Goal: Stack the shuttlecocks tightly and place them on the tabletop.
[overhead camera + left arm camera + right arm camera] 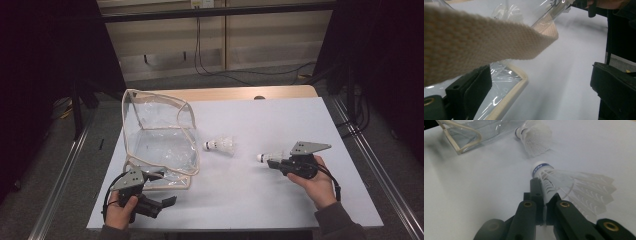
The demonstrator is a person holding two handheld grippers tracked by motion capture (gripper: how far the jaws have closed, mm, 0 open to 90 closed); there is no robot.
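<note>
My right gripper point(274, 161) is at the right of the table, shut on a white shuttlecock point(263, 157) whose cork points left. In the right gripper view the jaws point(541, 192) pinch the held shuttlecock point(564, 182) by its feather stems just behind the blue-banded cork. A second shuttlecock point(220, 145) lies on the white sheet beside a clear plastic bag point(157, 135) with beige trim. My left gripper point(163, 188) is at the bag's near corner, open. Its jaws point(539, 82) stand wide apart, with the bag's trimmed edge point(511, 87) by the left one and a beige strap point(474, 45) hanging above.
A white sheet point(280, 120) covers the wooden table. Metal rails run along both sides, and cables lie on the floor beyond the far edge. The second shuttlecock point(534, 135) and the bag corner point(466, 135) lie ahead of my right gripper.
</note>
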